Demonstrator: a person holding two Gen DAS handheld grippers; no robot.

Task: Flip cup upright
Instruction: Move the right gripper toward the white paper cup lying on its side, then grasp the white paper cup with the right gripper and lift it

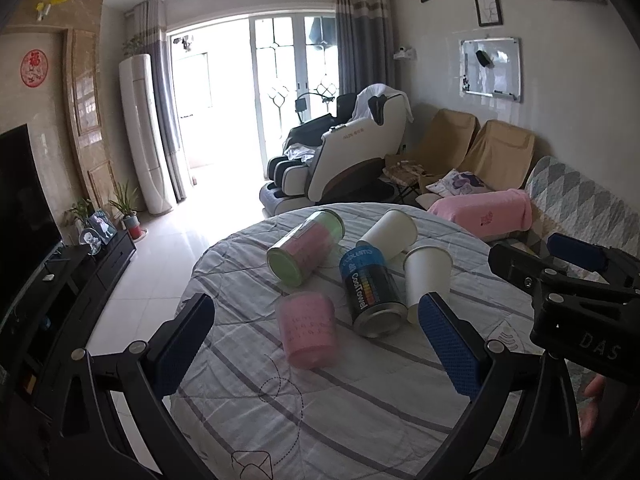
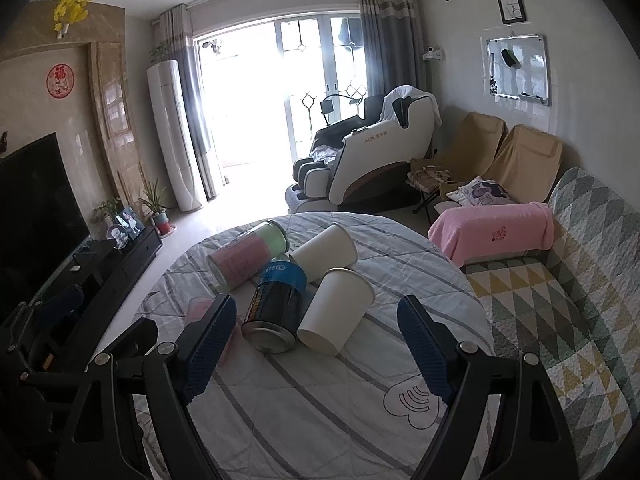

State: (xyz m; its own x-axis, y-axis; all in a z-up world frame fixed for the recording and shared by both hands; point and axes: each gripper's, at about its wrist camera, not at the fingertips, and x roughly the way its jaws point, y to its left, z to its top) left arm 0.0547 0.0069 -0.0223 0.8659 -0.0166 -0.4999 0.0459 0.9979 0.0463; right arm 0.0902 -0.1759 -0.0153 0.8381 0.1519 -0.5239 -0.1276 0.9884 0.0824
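Two white paper cups lie on their sides on the round table: a near one and a far one. A pink cup stands mouth down; in the right wrist view it is mostly hidden behind a finger. My left gripper is open and empty, above the table just short of the pink cup. My right gripper is open and empty, just short of the near white cup. It also shows at the right edge of the left wrist view.
A dark blue-topped can and a clear tube with pink and green contents lie among the cups. A quilted sofa with a pink towel is right of the table. A TV cabinet stands left.
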